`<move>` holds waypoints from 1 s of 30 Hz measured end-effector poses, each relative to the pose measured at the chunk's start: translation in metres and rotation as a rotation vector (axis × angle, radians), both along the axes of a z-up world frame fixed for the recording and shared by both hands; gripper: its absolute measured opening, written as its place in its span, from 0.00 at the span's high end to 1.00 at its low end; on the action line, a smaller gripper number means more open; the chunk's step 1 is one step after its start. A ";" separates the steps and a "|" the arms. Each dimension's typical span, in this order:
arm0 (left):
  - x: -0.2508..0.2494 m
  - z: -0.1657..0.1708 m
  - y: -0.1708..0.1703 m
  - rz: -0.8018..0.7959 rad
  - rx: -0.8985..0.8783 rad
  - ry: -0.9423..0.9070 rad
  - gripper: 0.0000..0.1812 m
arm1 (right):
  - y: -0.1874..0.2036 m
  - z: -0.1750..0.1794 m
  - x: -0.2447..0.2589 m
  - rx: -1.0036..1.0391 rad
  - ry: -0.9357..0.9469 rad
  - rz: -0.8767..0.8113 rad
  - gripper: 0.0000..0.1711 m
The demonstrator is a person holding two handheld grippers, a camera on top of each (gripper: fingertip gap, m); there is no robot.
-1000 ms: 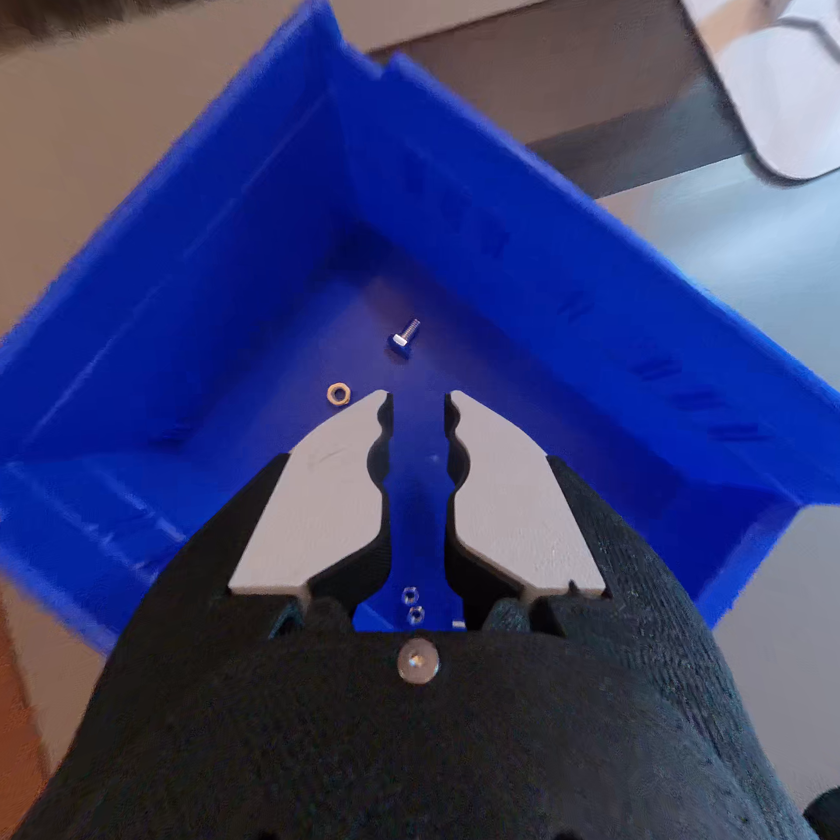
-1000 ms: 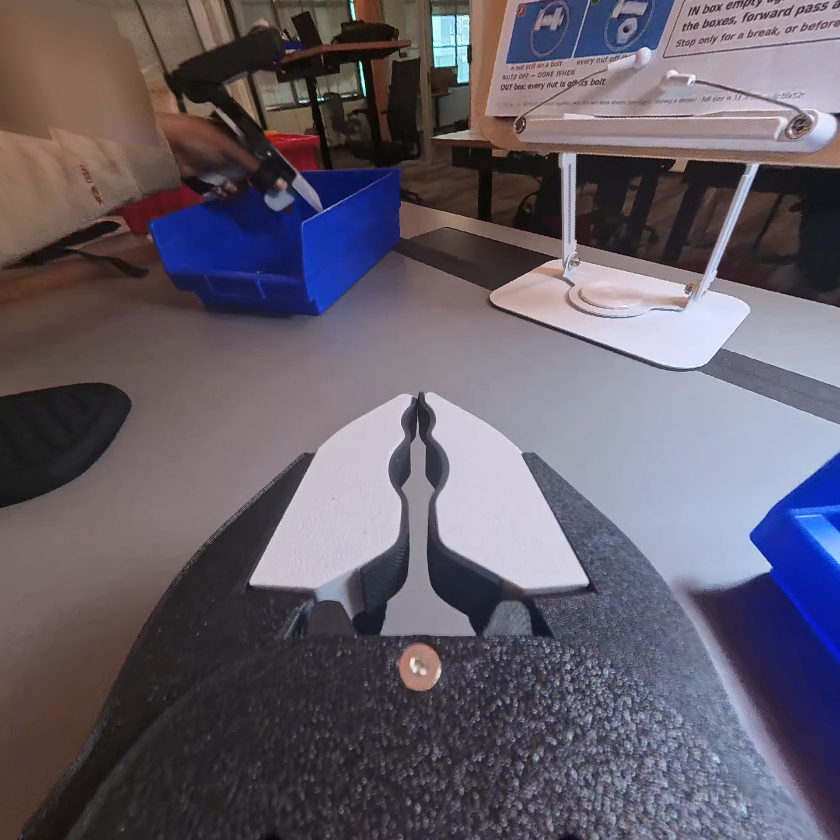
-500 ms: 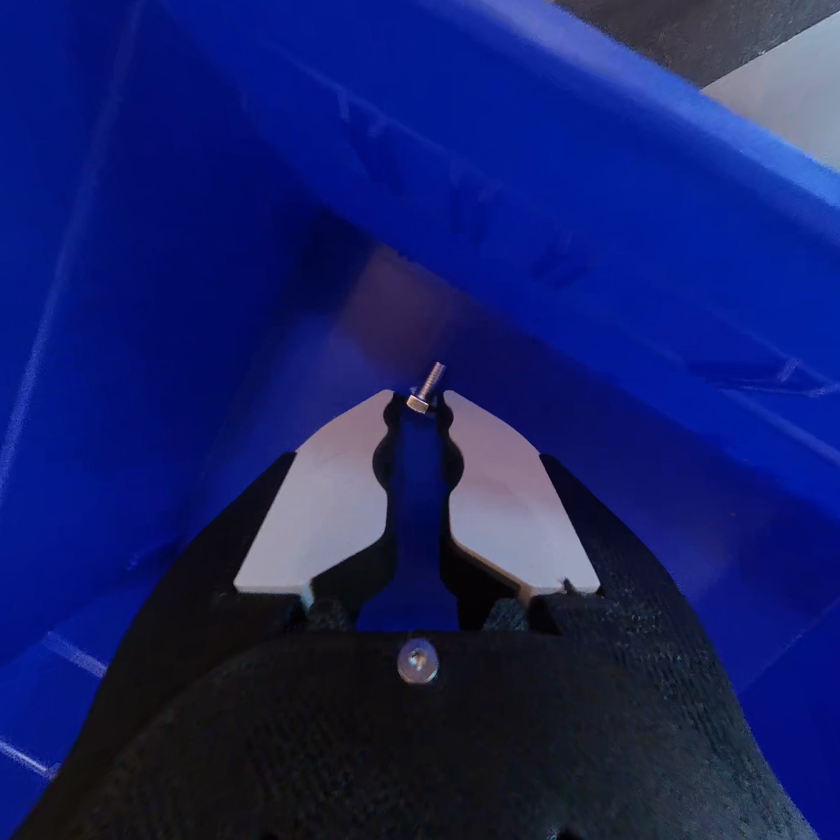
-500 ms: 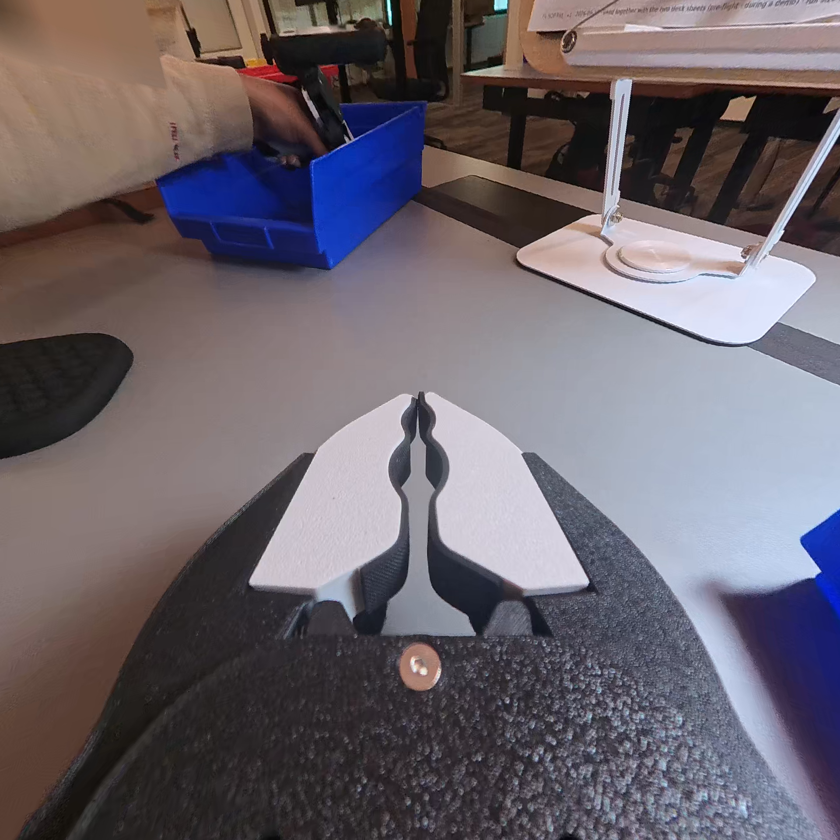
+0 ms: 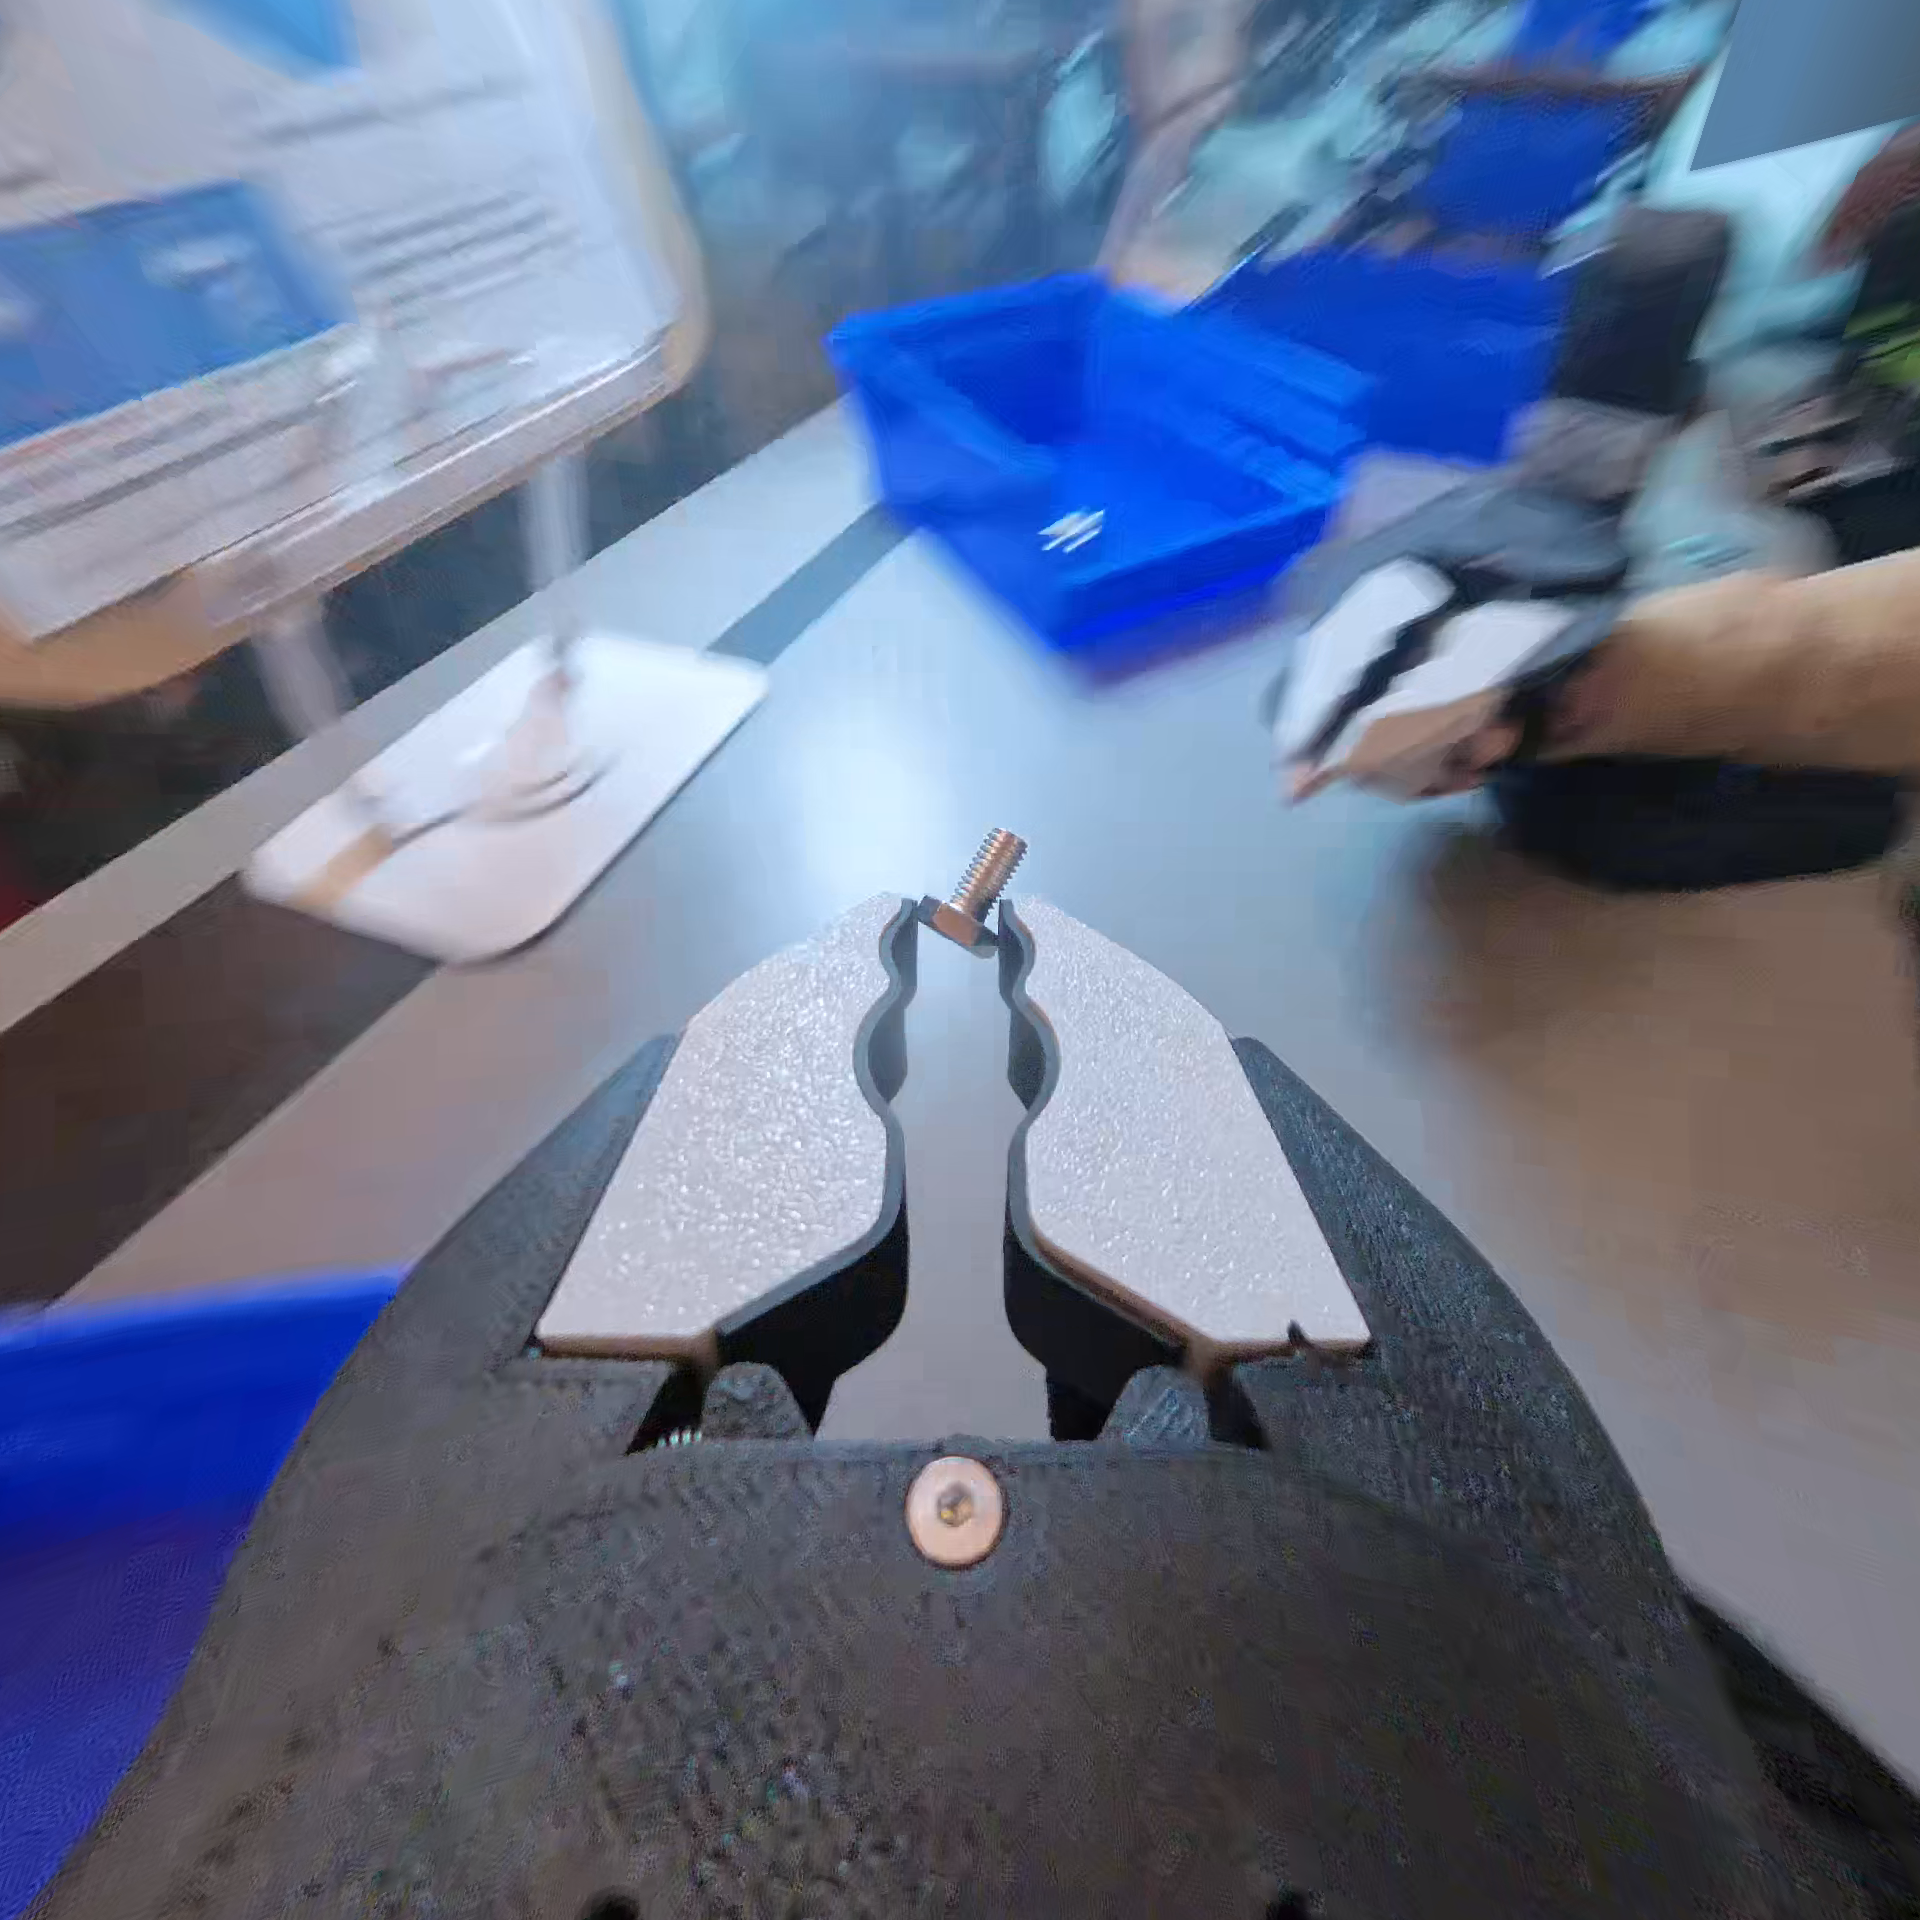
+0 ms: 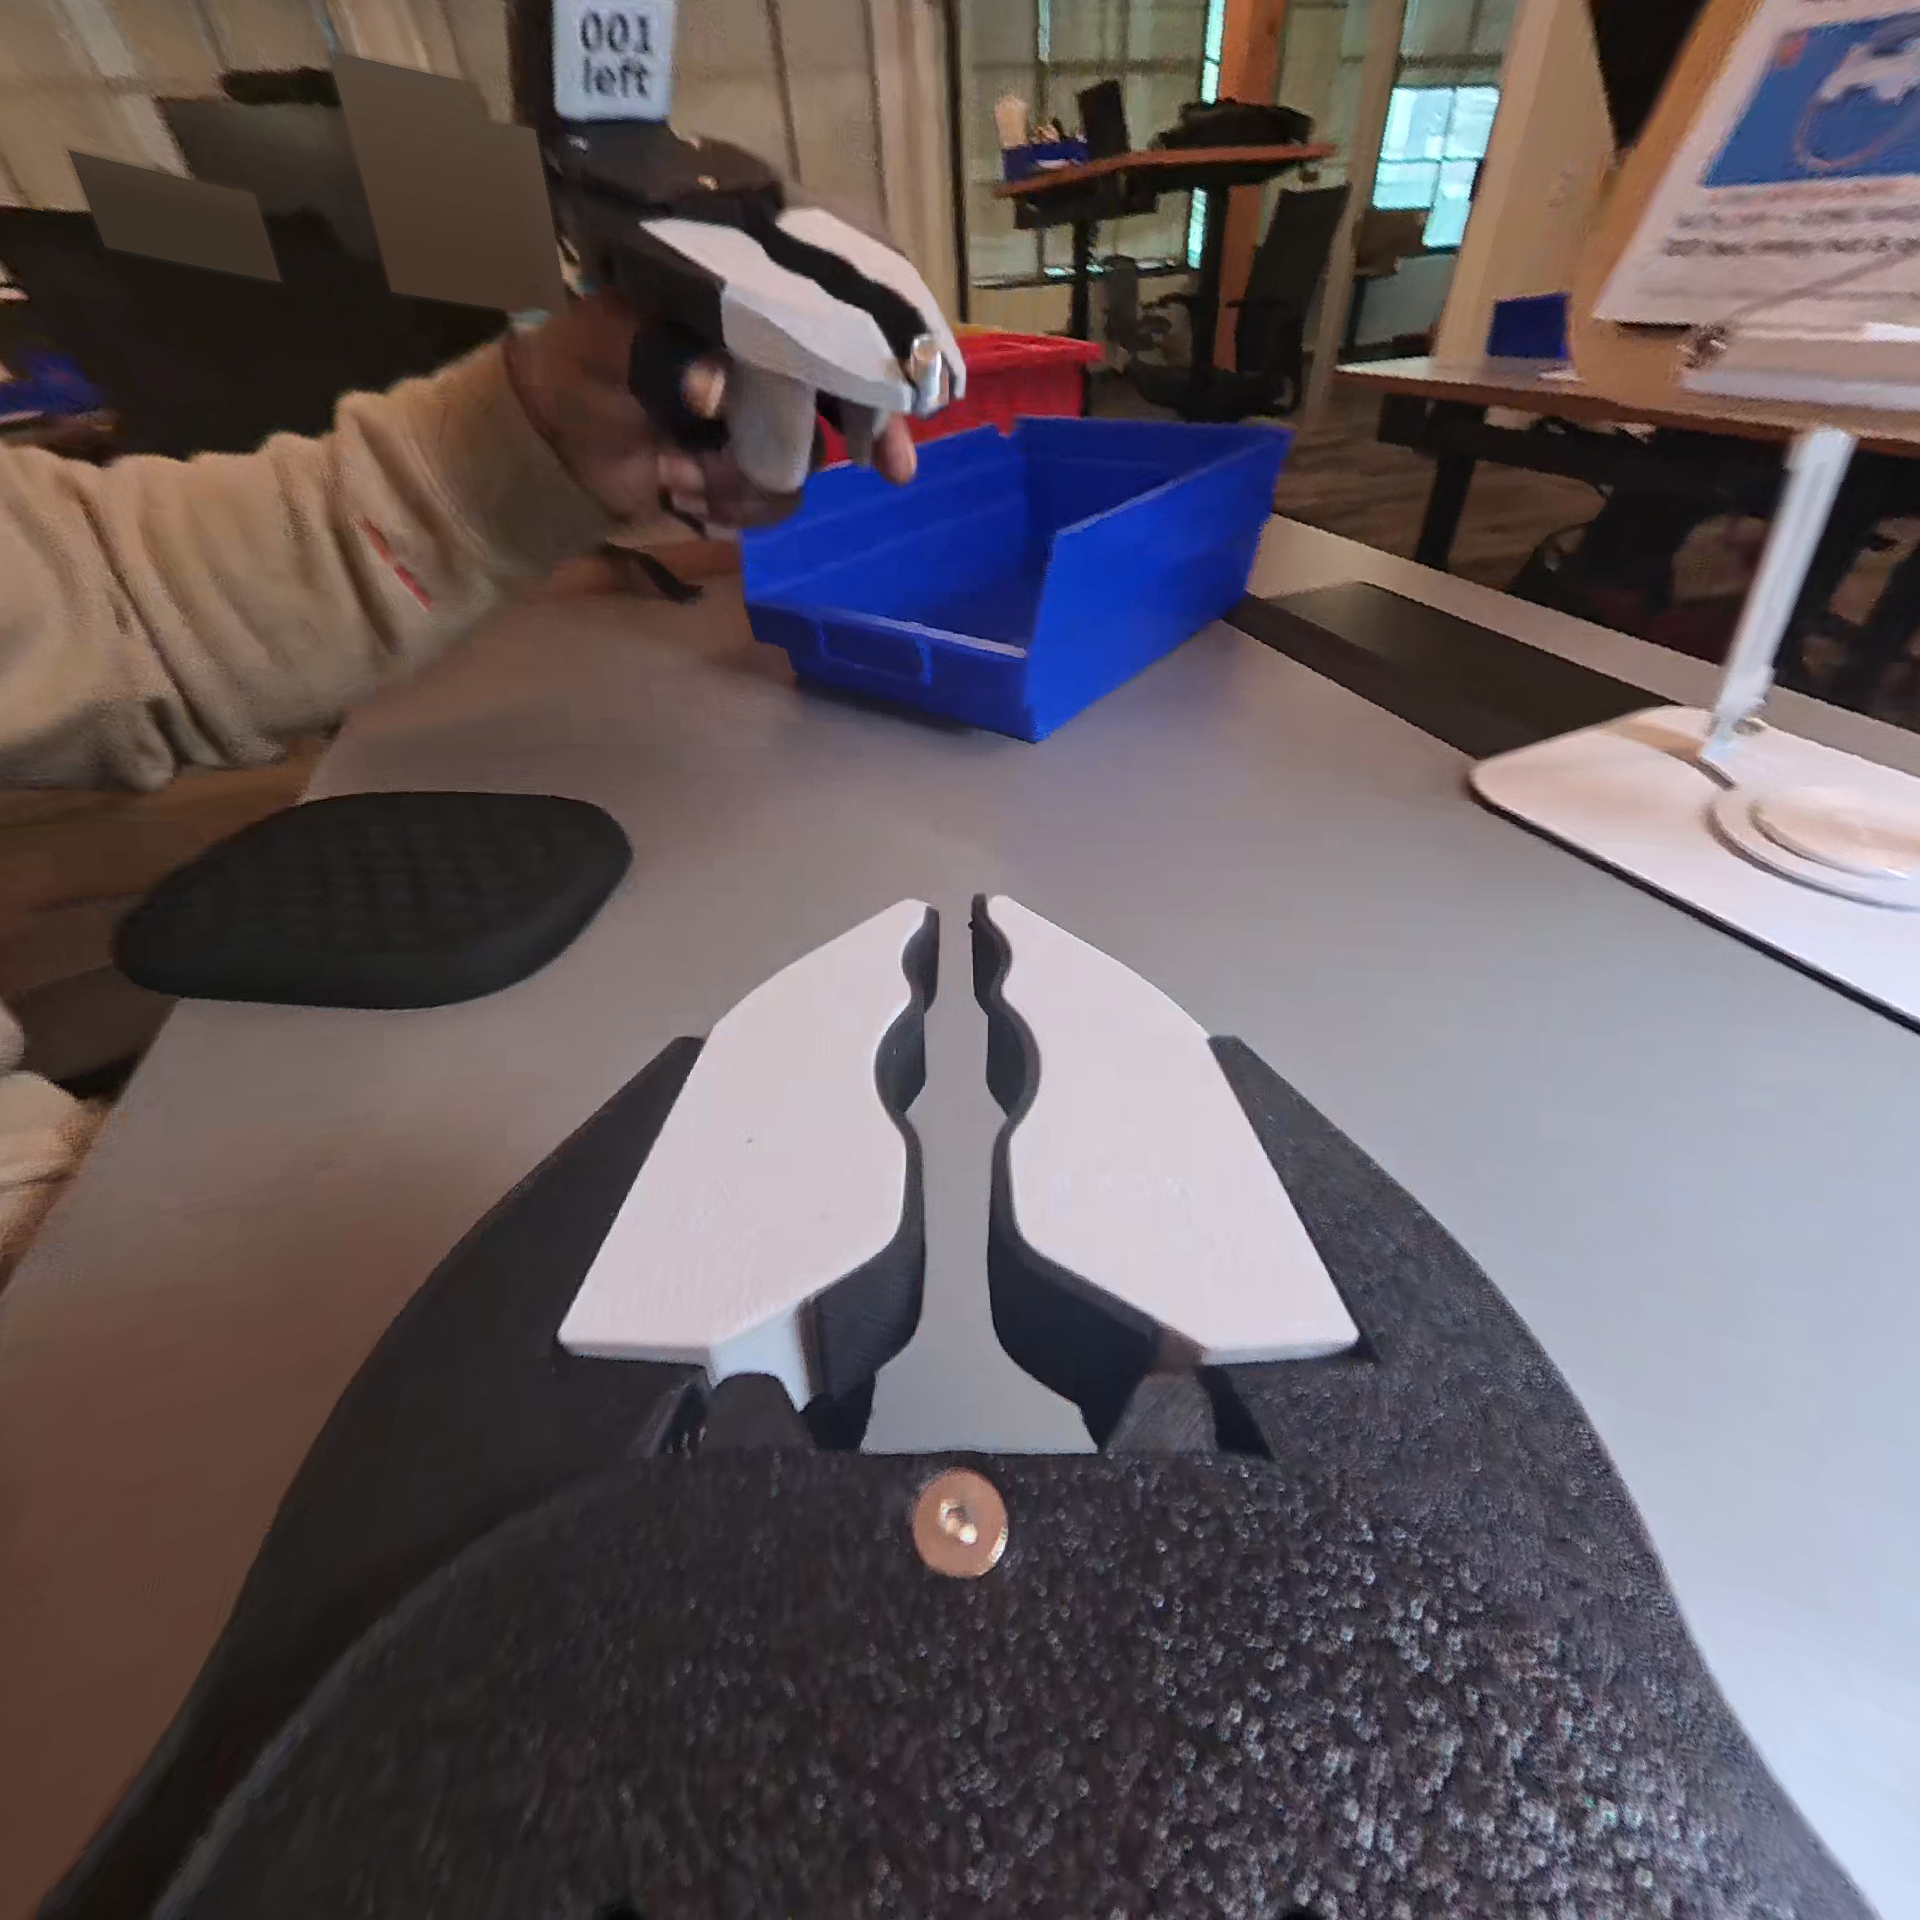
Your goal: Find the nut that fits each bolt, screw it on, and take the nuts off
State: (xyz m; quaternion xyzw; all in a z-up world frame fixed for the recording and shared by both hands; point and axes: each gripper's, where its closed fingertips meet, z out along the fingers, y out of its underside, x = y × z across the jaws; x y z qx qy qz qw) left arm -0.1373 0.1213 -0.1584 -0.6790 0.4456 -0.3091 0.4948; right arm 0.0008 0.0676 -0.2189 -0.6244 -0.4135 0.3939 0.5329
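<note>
Left gripper (image 5: 958, 914) now lifted out of blue bin (image 6: 997, 561), above grey table (image 6: 1195, 831), tips clamped on hex head of bolt (image 5: 977, 888); thread points far. Right gripper (image 6: 954, 914) opened slightly, empty. Next likely: find matching nut.

We note a grey table (image 6: 1195, 852) with a dark strip, 1 blue bin (image 6: 997, 582) at our far left, a second blue bin (image 5: 1122, 468) opposite, a black textured pad (image 6: 374, 899) near, a white stand base (image 6: 1704, 831) right.
</note>
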 end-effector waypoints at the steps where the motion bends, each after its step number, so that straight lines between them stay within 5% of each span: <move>1: 0.024 0.001 -0.024 -0.069 0.011 -0.062 0.92 | -0.009 0.004 -0.007 0.008 0.013 0.033 0.96; 6: 0.099 -0.023 -0.085 -0.209 0.037 -0.120 0.92 | -0.034 0.023 -0.025 -0.011 0.094 0.103 0.94; 20: 0.113 -0.059 -0.100 -0.237 -0.051 -0.122 0.92 | -0.049 0.015 -0.035 0.044 0.052 0.182 0.95; 30: 0.112 -0.096 -0.097 -0.248 -0.050 0.031 0.89 | -0.033 -0.028 -0.023 -0.210 -0.140 0.184 0.97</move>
